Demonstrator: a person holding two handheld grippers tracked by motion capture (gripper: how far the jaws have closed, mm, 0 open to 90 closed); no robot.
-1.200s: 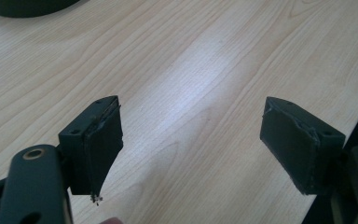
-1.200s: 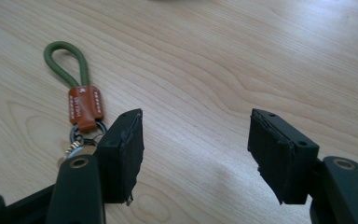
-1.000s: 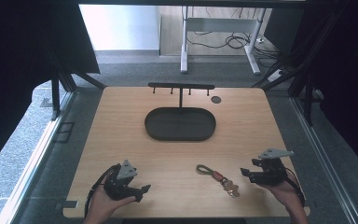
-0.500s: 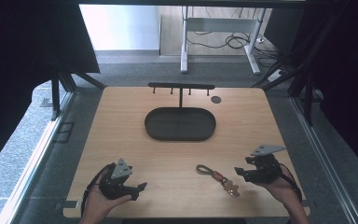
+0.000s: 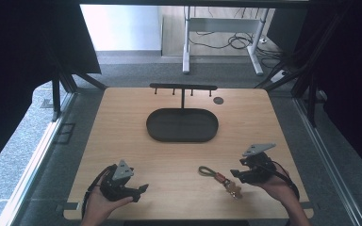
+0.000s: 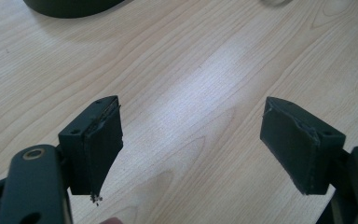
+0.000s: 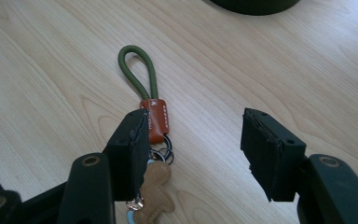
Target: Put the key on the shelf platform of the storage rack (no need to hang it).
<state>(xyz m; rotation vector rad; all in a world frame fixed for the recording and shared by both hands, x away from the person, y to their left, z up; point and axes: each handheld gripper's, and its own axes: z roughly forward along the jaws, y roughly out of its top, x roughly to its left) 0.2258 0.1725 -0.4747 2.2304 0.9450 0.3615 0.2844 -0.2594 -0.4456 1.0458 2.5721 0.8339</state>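
Two grippers are low over the near edge of the bench (image 5: 122, 117), and the thing in hand is the keychain (image 5: 219, 178), which lies flat on the wood between them, closer to the right side. Compared with one second ago, the right gripper (image 5: 238, 175) has moved inward and a little down toward the keychain, so its tip is now just beside the brown end of it; the keychain itself has not shifted. The left gripper (image 5: 143, 188) has drifted slightly nearer to the bench edge and stays well apart from the keychain. I judge this as the approach for a pick-up, with the grasp not yet made.

In the right gripper view the jaws stand wide and hold nothing. The green cord loop (image 7: 137, 70) and the orange leather tab (image 7: 156, 120) are clear ahead, but one jaw covers part of the metal rings and the tan charm (image 7: 156, 189), and the lowest piece is cut off by the frame. In the left gripper view the jaws are also wide and empty over bare wood.

The dark oval tray (image 5: 182, 125) and the small rack with pegs (image 5: 183, 87) behind it wait further back. The pegs are too small to tell clearly.
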